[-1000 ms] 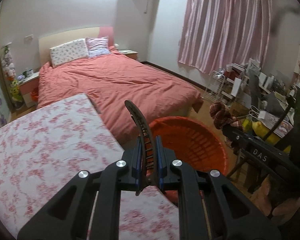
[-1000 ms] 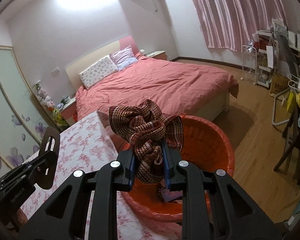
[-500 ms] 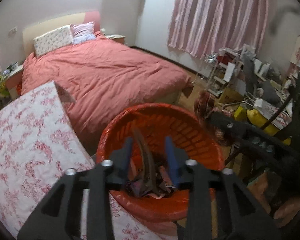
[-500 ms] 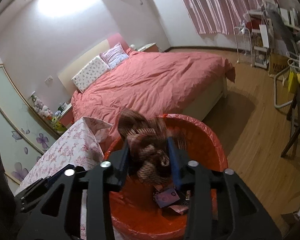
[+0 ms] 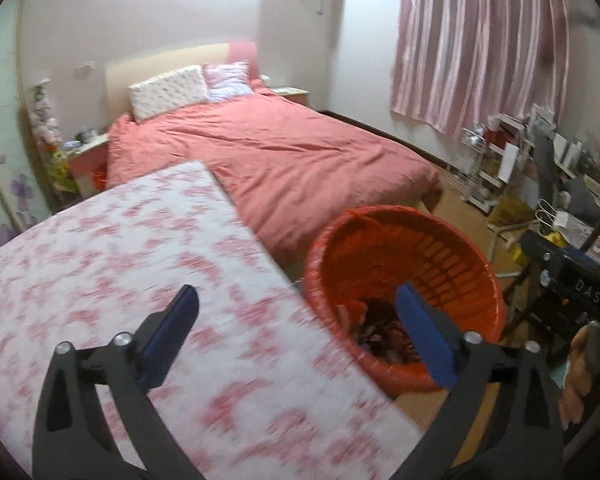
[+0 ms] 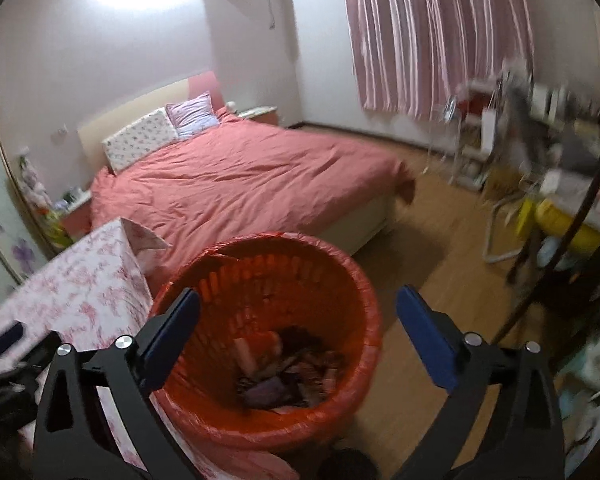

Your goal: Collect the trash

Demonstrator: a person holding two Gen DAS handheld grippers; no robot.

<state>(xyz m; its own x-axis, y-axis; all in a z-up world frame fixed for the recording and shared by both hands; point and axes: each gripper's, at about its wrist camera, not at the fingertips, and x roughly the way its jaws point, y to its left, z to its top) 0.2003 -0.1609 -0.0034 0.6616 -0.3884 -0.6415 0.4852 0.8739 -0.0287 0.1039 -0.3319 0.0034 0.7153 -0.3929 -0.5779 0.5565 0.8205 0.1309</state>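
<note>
An orange-red bin (image 5: 404, 240) (image 6: 332, 264) lined with a red bag stands on the floor beside the flower-print table (image 5: 120, 264). Dark and brown trash (image 6: 292, 372) lies at its bottom, seen also in the left wrist view as a dark heap (image 5: 380, 332). My left gripper (image 5: 296, 300) is opening wide over the table's edge with nothing between its blue pads. My right gripper (image 6: 298, 302) is opening wide above the bin, and its pads hold nothing. Part of the right gripper's black body shows at the right edge of the left wrist view.
A bed with a pink cover (image 5: 284, 152) lies behind the table and bin. A cluttered desk and wire shelves (image 5: 512, 168) stand at the right under pink curtains (image 5: 476, 40). Wooden floor (image 6: 432, 264) lies between bin and desk.
Both grippers went from shut to wide open. The dark curved hair clip left the left pads and the brown scrunchie left the right pads; both dropped into the bin.
</note>
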